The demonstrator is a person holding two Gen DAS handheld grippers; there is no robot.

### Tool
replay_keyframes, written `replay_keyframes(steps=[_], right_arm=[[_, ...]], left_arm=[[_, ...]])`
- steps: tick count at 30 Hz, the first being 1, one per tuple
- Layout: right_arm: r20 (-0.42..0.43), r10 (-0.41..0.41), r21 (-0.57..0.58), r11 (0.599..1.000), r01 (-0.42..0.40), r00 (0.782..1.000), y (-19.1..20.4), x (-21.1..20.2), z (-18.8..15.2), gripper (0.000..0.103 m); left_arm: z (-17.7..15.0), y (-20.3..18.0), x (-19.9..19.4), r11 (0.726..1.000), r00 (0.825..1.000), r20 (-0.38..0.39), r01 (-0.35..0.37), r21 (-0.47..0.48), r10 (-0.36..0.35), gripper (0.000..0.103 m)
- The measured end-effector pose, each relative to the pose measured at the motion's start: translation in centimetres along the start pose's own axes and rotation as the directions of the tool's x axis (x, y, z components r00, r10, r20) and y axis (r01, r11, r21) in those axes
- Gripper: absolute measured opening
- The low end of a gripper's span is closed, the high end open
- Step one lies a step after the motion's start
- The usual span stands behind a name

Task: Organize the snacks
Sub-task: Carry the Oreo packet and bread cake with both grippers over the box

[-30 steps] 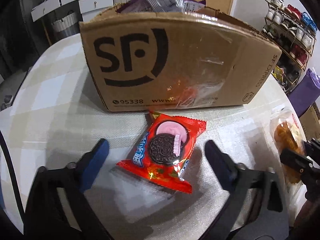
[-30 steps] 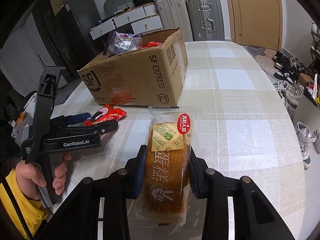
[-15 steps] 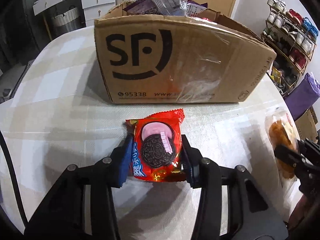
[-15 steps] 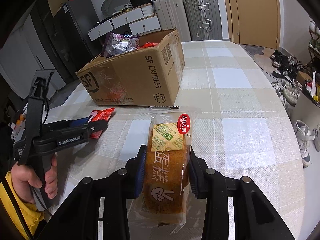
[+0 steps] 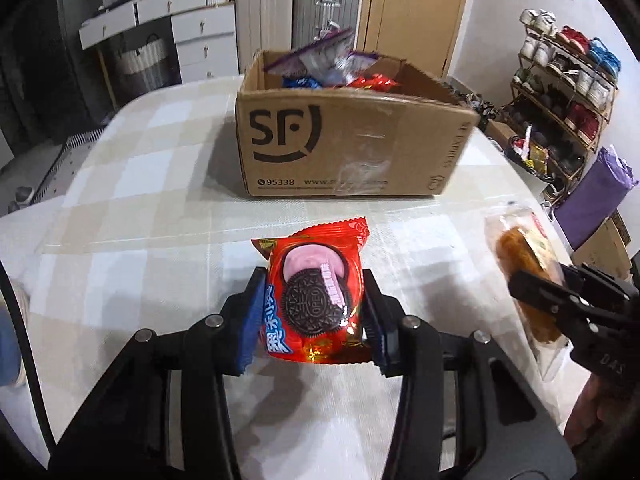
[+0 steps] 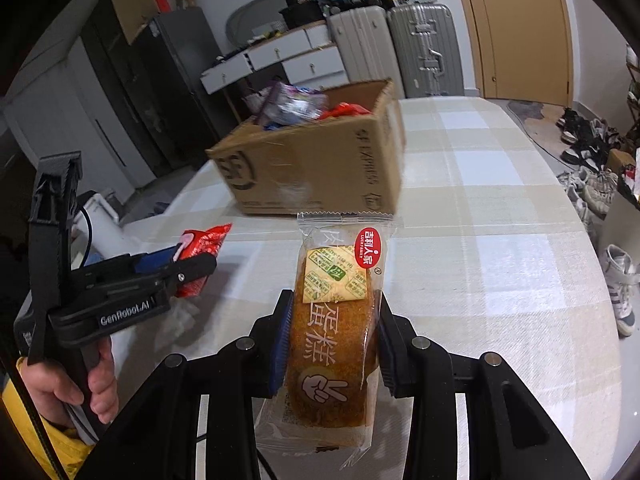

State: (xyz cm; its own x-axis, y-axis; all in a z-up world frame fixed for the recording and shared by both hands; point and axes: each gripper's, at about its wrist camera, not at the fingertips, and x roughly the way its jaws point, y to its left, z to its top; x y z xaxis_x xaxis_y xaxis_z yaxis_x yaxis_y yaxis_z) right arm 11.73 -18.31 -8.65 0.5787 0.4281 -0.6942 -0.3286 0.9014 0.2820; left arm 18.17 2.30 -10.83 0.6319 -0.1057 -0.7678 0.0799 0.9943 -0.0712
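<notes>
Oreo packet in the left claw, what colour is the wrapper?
Red, with a blue strip down one edge; the Oreo packet shows best in the left wrist view.

Right gripper clamped on clear-wrapped cake packet, left gripper gripping red snack packet, open cardboard box holding snacks on checked tablecloth

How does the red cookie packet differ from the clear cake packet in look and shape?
The cookie packet is opaque red foil with a printed dark cookie; the cake packet is clear, showing the brown cake itself. The cookie packet is short and squarish; the cake packet is long and narrow. Shared: each is clamped sideways in a gripper, left and right, before the cardboard box.
</notes>
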Motion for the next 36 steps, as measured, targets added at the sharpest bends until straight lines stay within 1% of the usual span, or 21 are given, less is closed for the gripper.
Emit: replay_keyframes(steps=[5,9,11,14,21,26,28,30,32,36], right_arm=[[0.027,0.039,0.015,0.999,-0.039,0.999,1.0,-1.7,-1.4,0.037],[0.055,0.051,0.027,0.998,-0.053,0.997,1.5,-3.1,-2.4,0.037],[0.070,0.055,0.030,0.998,-0.057,0.996,1.8,-3.9,-3.0,0.037],[0.081,0.061,0.031,0.998,-0.064,0.995,2.4,-4.9,-4.1,0.037],[0.092,0.060,0.024,0.998,-0.062,0.994,3.5,-6.4,-6.1,0.037],[0.104,0.075,0.020,0.997,-0.077,0.992,3.8,-6.9,-6.0,0.037],[0.116,0.071,0.021,0.997,-0.074,0.991,3.9,-7.1,-5.4,0.037],[0.127,0.081,0.019,0.996,-0.084,0.989,3.9,-7.3,-4.7,0.037],[0.135,0.089,0.008,0.996,-0.091,0.987,4.1,-7.4,-3.5,0.037],[0.137,0.106,-0.015,0.994,-0.105,0.985,4.4,-7.3,-1.0,0.037]], left_arm=[[-2.1,0.4,-2.9,1.000,1.000,0.030,0.010,-0.011,-0.009,0.041],[-5.7,0.7,-6.3,0.999,0.998,0.064,0.022,-0.048,-0.019,0.041],[-6.9,0.7,-7.6,0.998,0.996,0.083,0.029,-0.060,-0.024,0.041],[-9.1,0.4,-9.6,0.998,0.995,0.100,0.024,-0.058,-0.018,0.041],[-11.5,1.0,-12.1,0.995,0.992,0.121,0.044,-0.094,-0.032,0.041],[-11.5,0.9,-12.6,0.996,0.992,0.122,0.041,-0.078,-0.031,0.041],[-10.9,1.0,-12.8,0.996,0.991,0.126,0.057,-0.073,-0.047,0.041],[-10.1,1.2,-13.1,0.994,0.990,0.126,0.080,-0.076,-0.070,0.041],[-9.1,1.2,-13.2,0.993,0.990,0.120,0.084,-0.082,-0.074,0.041],[-6.0,1.2,-13.2,0.992,0.987,0.135,0.096,-0.079,-0.085,0.041]])
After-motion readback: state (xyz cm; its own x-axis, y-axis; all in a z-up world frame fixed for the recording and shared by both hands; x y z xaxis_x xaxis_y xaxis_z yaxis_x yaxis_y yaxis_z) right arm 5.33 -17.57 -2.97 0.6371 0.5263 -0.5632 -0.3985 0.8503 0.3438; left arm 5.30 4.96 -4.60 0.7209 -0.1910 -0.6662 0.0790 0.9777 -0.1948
